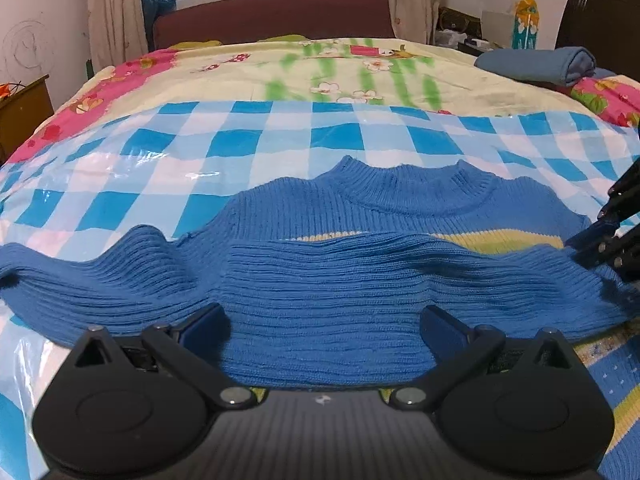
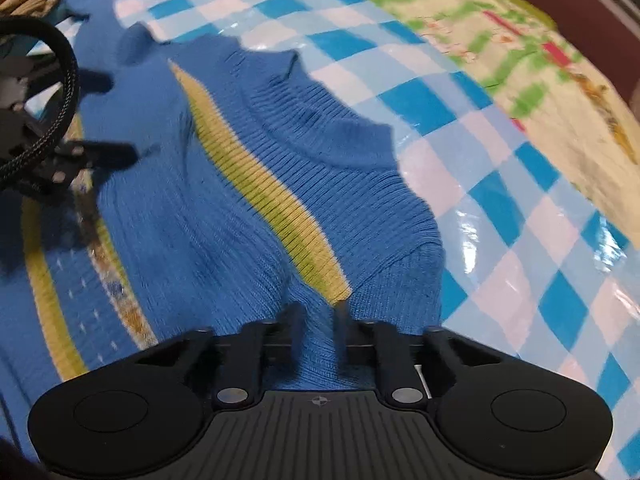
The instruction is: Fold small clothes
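A small blue knit sweater (image 1: 360, 208) with a yellow-green stripe lies on a blue-and-white checked plastic sheet (image 1: 240, 136) on the bed. A blue sleeve (image 1: 312, 300) lies folded across its chest. My left gripper (image 1: 322, 326) is open, its fingers spread wide just above the sleeve. My right gripper (image 2: 318, 320) is shut on a fold of the sleeve near the sweater's shoulder (image 2: 400, 256); it shows in the left wrist view (image 1: 600, 240) at the right edge. The left gripper shows in the right wrist view (image 2: 100, 156) at the left.
A floral bedsheet (image 1: 340, 64) covers the bed beyond the plastic sheet. Folded blue clothes (image 1: 540, 64) lie at the far right. A dark red headboard (image 1: 272, 16) and a window stand behind. A wooden cabinet (image 1: 24, 108) stands at the left.
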{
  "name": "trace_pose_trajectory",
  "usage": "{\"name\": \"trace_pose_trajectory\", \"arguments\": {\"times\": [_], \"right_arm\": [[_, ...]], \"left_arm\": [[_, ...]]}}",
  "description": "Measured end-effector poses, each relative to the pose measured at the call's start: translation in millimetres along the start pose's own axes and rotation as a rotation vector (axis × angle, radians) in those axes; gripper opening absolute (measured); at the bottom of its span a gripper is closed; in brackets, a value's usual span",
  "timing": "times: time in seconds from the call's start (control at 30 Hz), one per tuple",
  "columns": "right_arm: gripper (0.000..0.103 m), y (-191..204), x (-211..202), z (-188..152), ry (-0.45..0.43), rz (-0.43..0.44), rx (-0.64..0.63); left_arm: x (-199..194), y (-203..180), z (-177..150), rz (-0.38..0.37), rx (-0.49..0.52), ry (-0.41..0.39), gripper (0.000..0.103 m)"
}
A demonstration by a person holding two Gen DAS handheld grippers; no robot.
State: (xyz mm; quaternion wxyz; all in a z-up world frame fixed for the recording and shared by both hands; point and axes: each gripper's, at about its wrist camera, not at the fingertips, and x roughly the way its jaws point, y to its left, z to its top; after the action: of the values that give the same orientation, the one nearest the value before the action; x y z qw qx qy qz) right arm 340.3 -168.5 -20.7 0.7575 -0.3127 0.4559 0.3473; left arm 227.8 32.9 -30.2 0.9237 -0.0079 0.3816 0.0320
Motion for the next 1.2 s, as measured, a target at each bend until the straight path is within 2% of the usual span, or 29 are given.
{"name": "trace_pose_trajectory", "arguments": {"times": [0.17,0.3,0.33,0.4,0.47,0.57,0.63,0.67,0.77,0.87,0.93,1.03,1.13,1.17,1.2], "right_arm": [[0.006,-2.3,-21.4,10.7,-0.080,-0.064,0.104],[0.006,-11.8,-34.2,19.6,-0.194,-0.089,0.209],[0.006,-14.0,-28.2,18.3,-0.185,-0.104,0.239],[0.010,-10.1,-7.6,13.2,-0.099,-0.129,0.235],[0.013,-2.8,-0.8,7.6,-0.085,-0.165,0.218],[0.013,-2.5,-12.6,8.1,-0.143,-0.188,0.273],[0.015,5.3,-31.6,11.7,-0.221,-0.217,0.290],[0.017,12.6,-40.2,16.0,-0.260,-0.207,0.282],[0.018,44.8,-55.6,32.4,-0.358,-0.034,0.245],[0.019,89.4,-50.4,50.9,-0.387,0.050,0.149],[0.022,113.3,-36.4,61.6,-0.377,0.170,0.135],[0.026,145.4,-11.0,74.6,-0.344,0.223,0.088],[0.029,158.8,4.3,81.7,-0.357,0.272,0.116],[0.035,161.2,9.2,83.9,-0.359,0.275,0.121],[0.034,164.1,13.7,86.6,-0.367,0.257,0.118]], "left_arm": [[-10.8,9.5,1.3,0.040,-0.012,-0.035,0.103],[-10.5,18.9,-4.0,0.046,-0.031,-0.010,0.103],[-9.2,19.9,-7.3,0.050,-0.029,0.005,0.103],[-11.5,22.2,-11.8,0.047,-0.030,0.005,0.103],[-16.4,25.9,-13.7,0.050,-0.033,0.001,0.103],[-24.3,34.4,-15.7,0.080,-0.039,-0.011,0.103],[-29.9,41.9,-17.2,0.095,-0.052,-0.016,0.103],[-34.0,47.2,-18.2,0.096,-0.066,-0.019,0.103],[-44.6,60.0,-20.9,0.097,-0.102,-0.032,0.103],[-56.0,70.3,-24.3,0.102,-0.117,-0.042,0.103],[-63.3,76.4,-26.8,0.110,-0.117,-0.046,0.103],[-75.3,88.9,-33.3,0.120,-0.120,-0.046,0.103],[-85.4,102.5,-41.8,0.144,-0.126,-0.042,0.103],[-87.5,106.2,-44.3,0.149,-0.132,-0.040,0.103],[-88.4,109.6,-46.2,0.154,-0.138,-0.036,0.103]]}}
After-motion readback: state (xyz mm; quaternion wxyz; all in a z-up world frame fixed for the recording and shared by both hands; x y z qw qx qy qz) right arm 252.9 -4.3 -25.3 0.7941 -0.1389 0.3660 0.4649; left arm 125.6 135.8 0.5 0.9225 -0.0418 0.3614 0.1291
